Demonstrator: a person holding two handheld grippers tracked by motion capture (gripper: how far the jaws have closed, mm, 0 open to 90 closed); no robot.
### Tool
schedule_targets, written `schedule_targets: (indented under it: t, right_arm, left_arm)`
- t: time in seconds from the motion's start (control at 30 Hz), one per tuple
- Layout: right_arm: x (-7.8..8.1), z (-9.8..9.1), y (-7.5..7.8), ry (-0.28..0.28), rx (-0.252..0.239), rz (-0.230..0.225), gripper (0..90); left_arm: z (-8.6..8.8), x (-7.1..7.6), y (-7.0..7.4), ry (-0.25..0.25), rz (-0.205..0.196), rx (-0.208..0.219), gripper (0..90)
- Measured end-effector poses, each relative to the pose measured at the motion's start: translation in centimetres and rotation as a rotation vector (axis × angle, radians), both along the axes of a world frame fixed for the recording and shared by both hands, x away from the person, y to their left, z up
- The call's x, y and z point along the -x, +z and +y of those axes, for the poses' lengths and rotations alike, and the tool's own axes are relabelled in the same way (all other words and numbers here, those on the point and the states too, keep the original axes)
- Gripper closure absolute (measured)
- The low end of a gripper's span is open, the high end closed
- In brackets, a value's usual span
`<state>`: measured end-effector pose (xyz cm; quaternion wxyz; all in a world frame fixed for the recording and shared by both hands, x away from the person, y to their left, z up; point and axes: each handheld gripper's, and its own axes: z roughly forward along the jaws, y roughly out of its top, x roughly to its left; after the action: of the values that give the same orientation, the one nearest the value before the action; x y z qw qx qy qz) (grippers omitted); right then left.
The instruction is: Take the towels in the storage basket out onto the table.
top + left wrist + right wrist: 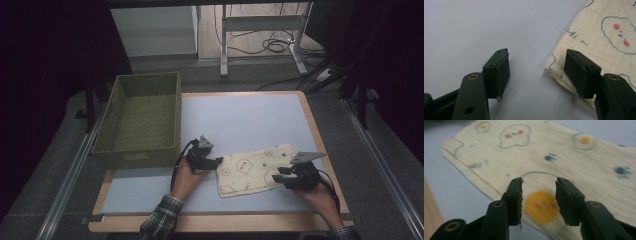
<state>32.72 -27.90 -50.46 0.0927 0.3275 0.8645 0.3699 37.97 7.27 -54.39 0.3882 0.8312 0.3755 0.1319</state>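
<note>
A cream cloth (252, 170) printed with small cartoon figures lies folded on the pale blue mat, toward the front right. My left gripper (218, 162) is open at the cloth's left edge; in the left gripper view one pad (579, 72) rests over the cloth's corner (599, 37) and the other pad (499, 72) stands over bare mat. My right gripper (278, 176) is open over the cloth's right end. In the right gripper view the gripper (539, 197) has its jaws astride an orange printed face on the cloth (541, 206).
A green woven basket (141, 120) stands at the table's left, just behind my left hand. The wooden table edge (220, 223) runs along the front. Table legs and cables (270, 45) lie on the floor beyond.
</note>
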Motion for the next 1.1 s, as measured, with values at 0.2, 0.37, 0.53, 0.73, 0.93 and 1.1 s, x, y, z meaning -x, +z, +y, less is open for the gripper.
schedule_targets:
  t: [0.2, 0.37, 0.53, 0.73, 0.93, 1.1]
  right_arm:
    - [1.0, 4.0, -0.1, 0.105, -0.024, 0.016, 62.3]
    - [1.5, 7.2, -0.2, 0.183, -0.026, 0.032, 64.5]
    - [2.1, 10.5, -0.5, 0.251, -0.019, 0.054, 64.9]
    - [2.7, 13.8, -0.9, 0.3, 0.001, 0.055, 63.1]
    - [3.1, 15.9, -1.7, 0.316, 0.042, 0.038, 57.6]
    - [3.9, 16.7, -2.0, 0.295, 0.139, -0.062, 74.1]
  left_arm:
    - [0.0, 0.0, 0.0, 0.003, 0.003, 0.004, 36.9]
    - [0.0, 0.0, 0.0, 0.001, 0.002, 0.003, 36.9]
    - [0.0, 0.0, 0.0, 0.0, 0.002, 0.003, 36.9]
    - [0.0, 0.0, 0.0, 0.0, 0.002, 0.002, 36.9]
    - [0.0, 0.0, 0.0, 0.0, 0.003, 0.003, 36.9]
    - [0.0, 0.0, 0.0, 0.002, 0.003, 0.004, 37.1]
